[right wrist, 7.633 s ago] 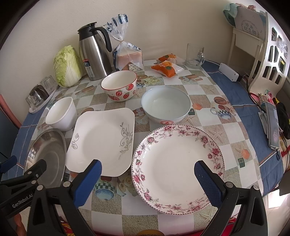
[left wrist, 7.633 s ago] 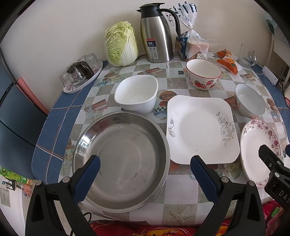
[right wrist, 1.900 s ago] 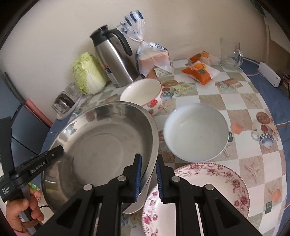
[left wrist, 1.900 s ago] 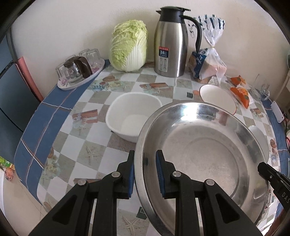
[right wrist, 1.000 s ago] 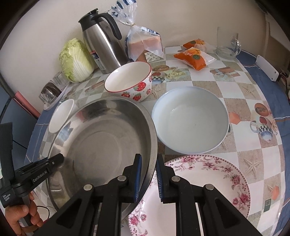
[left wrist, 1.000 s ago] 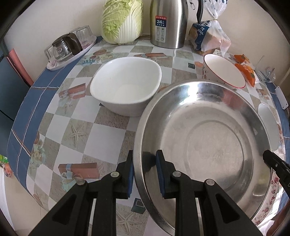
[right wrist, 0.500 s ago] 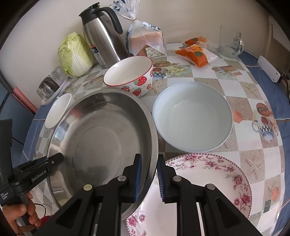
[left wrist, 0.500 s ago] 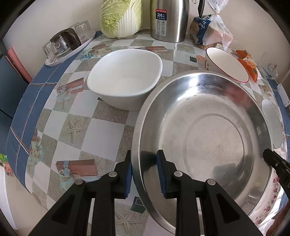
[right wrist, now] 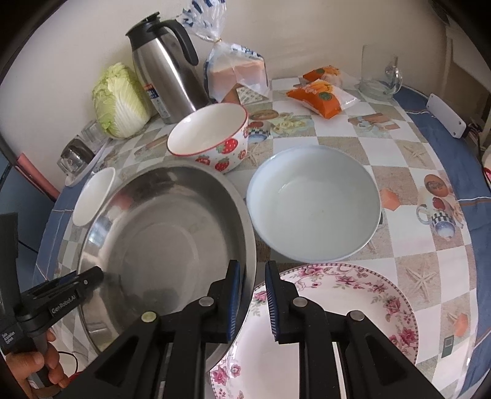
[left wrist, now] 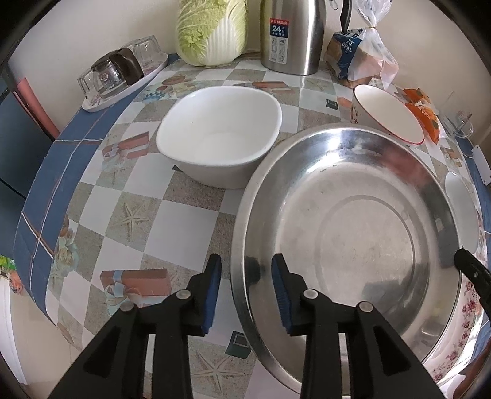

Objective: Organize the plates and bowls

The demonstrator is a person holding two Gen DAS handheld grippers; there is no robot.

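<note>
Straddling the near rim of the steel basin (left wrist: 353,233), the left gripper (left wrist: 246,284) has its jaws parted, one blue pad outside the wall and one inside, a visible gap on the outer side. The right gripper (right wrist: 251,290) straddles the opposite rim the same way, jaws parted, the inner pad close against the wall; whether either pad touches metal cannot be told.

The steel basin sits toward the centre of the table (left wrist: 101,211), its right edge overlapping the floral plate (right wrist: 353,310). Just beyond the basin's far-left edge stands the square white bowl (left wrist: 219,136), rims nearly meeting. The strawberry bowl (right wrist: 211,138) sits at the basin's far edge, close or touching. The round pale bowl (right wrist: 314,202) lies just beside the basin's right rim, with a narrow strip of tablecloth between.

Open checked cloth extends left of the basin to the table edge. Behind the bowls, well away from the basin, stand a cabbage (left wrist: 211,29), a steel flask (right wrist: 165,67) and a bread bag (right wrist: 236,70).
</note>
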